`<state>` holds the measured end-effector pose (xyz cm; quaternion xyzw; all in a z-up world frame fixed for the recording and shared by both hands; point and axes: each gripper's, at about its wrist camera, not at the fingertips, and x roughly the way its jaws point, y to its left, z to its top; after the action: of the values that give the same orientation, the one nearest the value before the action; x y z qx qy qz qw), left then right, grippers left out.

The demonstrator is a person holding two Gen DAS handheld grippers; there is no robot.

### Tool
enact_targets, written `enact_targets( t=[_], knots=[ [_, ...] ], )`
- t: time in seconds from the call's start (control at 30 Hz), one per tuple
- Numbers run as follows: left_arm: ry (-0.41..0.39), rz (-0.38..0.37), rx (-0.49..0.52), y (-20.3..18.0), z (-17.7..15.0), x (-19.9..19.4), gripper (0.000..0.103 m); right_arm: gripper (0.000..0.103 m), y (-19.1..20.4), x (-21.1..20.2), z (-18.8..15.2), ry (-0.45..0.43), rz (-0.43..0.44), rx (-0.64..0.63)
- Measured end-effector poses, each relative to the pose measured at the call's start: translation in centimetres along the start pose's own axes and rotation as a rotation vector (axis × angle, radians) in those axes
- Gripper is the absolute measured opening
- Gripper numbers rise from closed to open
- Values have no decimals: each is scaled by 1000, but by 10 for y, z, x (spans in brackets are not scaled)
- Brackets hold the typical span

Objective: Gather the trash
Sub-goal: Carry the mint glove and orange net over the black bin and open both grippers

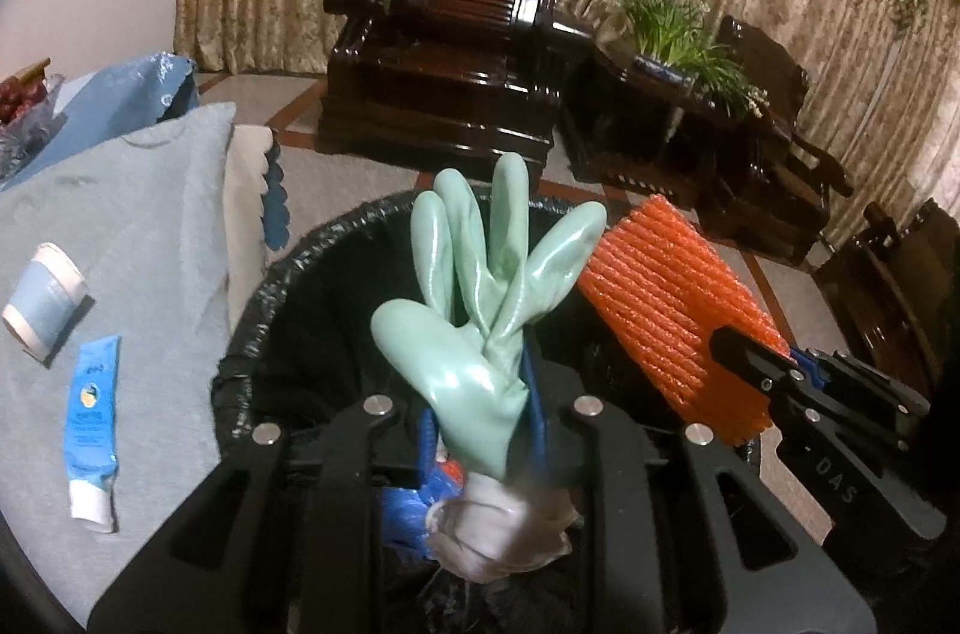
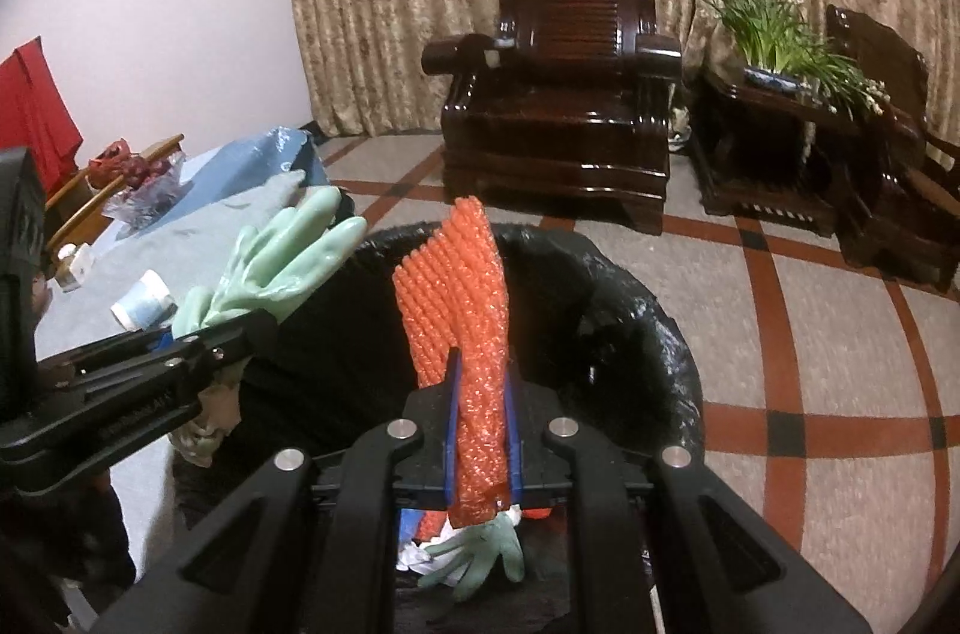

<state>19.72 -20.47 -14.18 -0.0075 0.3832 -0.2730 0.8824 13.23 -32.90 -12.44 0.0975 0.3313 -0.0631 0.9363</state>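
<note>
My left gripper [image 1: 483, 424] is shut on a pale green rubber glove [image 1: 480, 286] near its cuff, and the glove's fingers stand upright over the black-lined trash bin [image 1: 288, 274]. My right gripper [image 2: 483, 430] is shut on an orange foam net sleeve [image 2: 456, 292], also above the bin [image 2: 648, 310]. In the left wrist view the sleeve [image 1: 672, 310] and the right gripper [image 1: 780, 376] appear at the right. In the right wrist view the left gripper [image 2: 240, 334] and its glove [image 2: 282, 262] show at the left. Another green glove [image 2: 480, 556] lies inside the bin with crumpled paper.
A table with a light blue cloth [image 1: 150, 214] stands left of the bin, bearing a paper cup [image 1: 42, 298], a blue tube [image 1: 93, 418] and a bag of fruit [image 2: 138, 184]. Beyond, on the tiled floor, stand a dark wooden armchair [image 1: 456, 52] and a side table with a plant [image 1: 678, 34].
</note>
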Motion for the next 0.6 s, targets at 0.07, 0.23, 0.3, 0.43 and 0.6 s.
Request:
enact_targets(
  t=[0.07,0.23,0.3,0.43,0.6],
  knots=[
    [17,-9,-4,0,0,7,27,12,-2,4,-3,11,-8,-1],
    [45,-26,-13,3,-2,15,41,14,-8,11,-9,41,-20,1],
    [38,-40,-11,3,-1,13,44,16,-9,14,-11,51,-23,0],
    [16,-44,-10,5,3,7,59,39,-9,11,-13,44,-30,0],
    [-14,-14,-40,21,7,-10,73,86,-4,6,-13,17,-43,-13]
  ],
)
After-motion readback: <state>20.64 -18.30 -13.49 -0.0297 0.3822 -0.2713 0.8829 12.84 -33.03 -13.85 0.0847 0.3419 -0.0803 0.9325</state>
